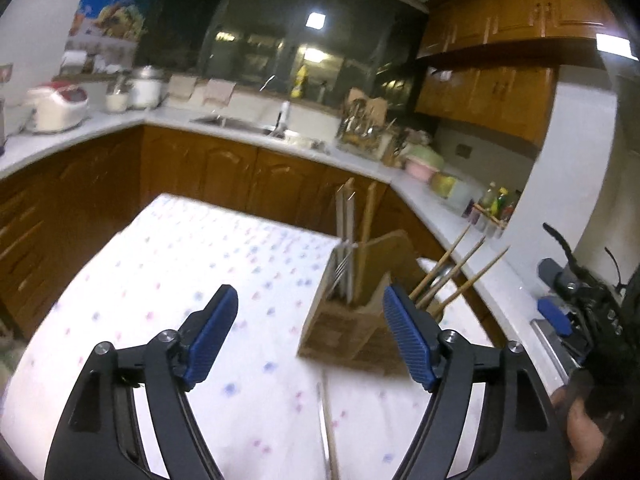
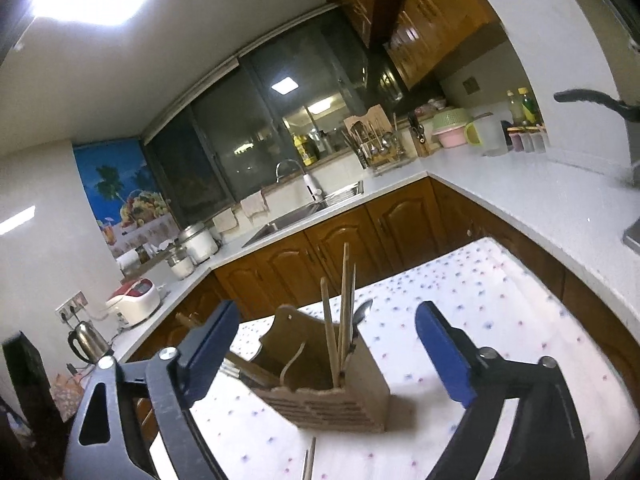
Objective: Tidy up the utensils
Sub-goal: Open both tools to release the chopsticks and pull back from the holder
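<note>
A wooden utensil holder is seen standing on the dotted tablecloth of a table, with wooden chopsticks and a spoon upright in one compartment and metal chopsticks in another. The left gripper is held released, its blue pads spread wide with nothing between them, the holder lying just beyond and partly behind the right-hand pad. The right gripper is likewise parted and empty; the holder is framed between its pads but is not touched by them. A thin utensil, probably a pair of chopsticks, is left lying on the cloth in front of the holder, near the bottom edge of both views. The step in hand is judged to be the collection of that loose item. It is best approached from above with the pads aligned across its shaft, so that a thin, smooth rod is clamped near its middle and not rolled aside. The cloth should not be pinched with it. Once lifted, it should be turned upright and lowered into the matching compartment, clear of the sticks already leaning there, and the light holder should not be nudged or tipped.
</note>
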